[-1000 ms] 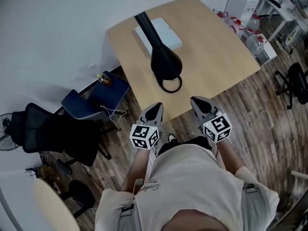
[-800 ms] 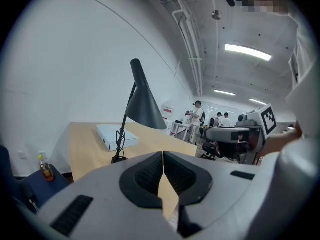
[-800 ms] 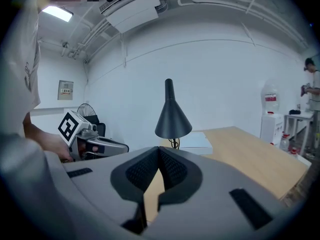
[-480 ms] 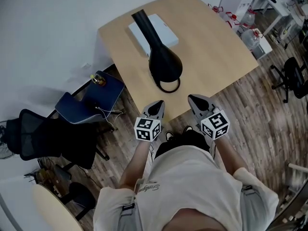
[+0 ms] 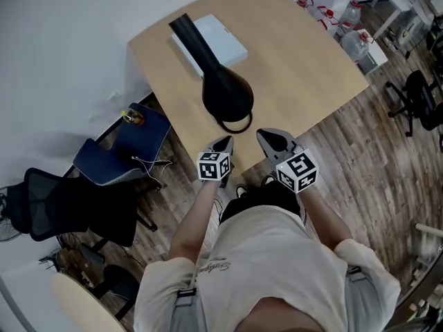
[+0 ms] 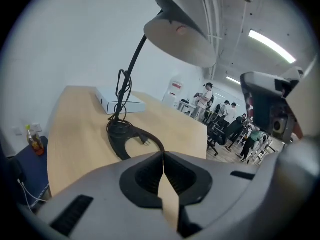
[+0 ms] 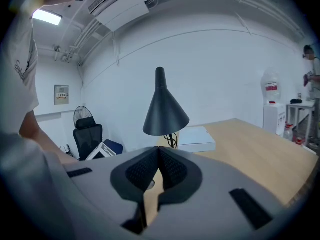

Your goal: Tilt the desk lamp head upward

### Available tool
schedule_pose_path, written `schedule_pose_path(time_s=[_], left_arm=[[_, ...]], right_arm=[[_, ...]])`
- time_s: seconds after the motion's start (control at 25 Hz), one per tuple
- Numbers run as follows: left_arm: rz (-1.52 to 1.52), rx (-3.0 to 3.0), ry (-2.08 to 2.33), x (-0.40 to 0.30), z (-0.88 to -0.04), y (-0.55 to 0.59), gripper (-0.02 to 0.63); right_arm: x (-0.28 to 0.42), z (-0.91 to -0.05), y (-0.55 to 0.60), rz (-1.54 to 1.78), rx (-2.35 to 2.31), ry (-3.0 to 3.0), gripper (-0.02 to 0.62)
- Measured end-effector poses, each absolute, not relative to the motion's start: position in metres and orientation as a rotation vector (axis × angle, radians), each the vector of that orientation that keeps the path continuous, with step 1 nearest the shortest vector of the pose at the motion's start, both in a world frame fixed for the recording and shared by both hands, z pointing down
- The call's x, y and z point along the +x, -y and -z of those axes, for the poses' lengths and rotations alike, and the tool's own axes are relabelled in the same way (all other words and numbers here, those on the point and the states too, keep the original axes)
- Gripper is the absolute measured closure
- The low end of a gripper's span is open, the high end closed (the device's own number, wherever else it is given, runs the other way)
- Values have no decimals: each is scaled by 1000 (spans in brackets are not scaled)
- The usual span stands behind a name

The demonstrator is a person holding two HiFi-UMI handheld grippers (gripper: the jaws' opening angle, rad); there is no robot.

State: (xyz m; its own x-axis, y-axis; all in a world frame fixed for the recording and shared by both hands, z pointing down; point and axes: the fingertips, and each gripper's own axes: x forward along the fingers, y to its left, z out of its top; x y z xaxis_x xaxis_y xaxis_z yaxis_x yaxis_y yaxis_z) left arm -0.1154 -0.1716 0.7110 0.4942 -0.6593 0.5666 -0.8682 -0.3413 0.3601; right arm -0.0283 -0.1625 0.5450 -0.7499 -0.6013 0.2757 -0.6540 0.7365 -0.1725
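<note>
The black lamp (image 5: 227, 92) stands on the table (image 5: 311, 68), near the edge by the person. Its head (image 6: 180, 34) points down. Its ring base (image 5: 235, 123) lies just in front of a white box (image 5: 220, 34).

The left claw (image 5: 223, 144) and the right claw (image 5: 268, 138) are at the table edge, close to the base but not touching the lamp. Both claws are closed tight, with nothing in them.

What could go wrong: a closed claw can only push. I think a hard push on the head could slide or tip the whole lamp, because nothing holds the base down. It stands near the edge, so it could fall off.

A second ago both claws were farther back from the table. Now they have come up closer to the lamp. They were closed then too.
</note>
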Motion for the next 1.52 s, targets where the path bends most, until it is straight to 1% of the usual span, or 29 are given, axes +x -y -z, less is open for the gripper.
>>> schedule_pose_path(time_s=[0.32, 0.6, 0.88, 1.2, 1.52], left_arm=[[-580, 2105, 1201, -110, -757, 205, 589], [-742, 2053, 1188, -111, -790, 214, 589], [-798, 2040, 1207, -113, -795, 217, 591], [-700, 1977, 1214, -114, -796, 217, 591], [-677, 1949, 1224, -114, -796, 217, 591]], right_arm=[[-35, -556, 174, -305, 934, 2704, 600], [-35, -555, 180, -342, 925, 2723, 600], [-42, -550, 183, -335, 879, 2742, 600], [-53, -553, 185, -348, 831, 2756, 600], [-61, -563, 190, -370, 847, 2766, 600]])
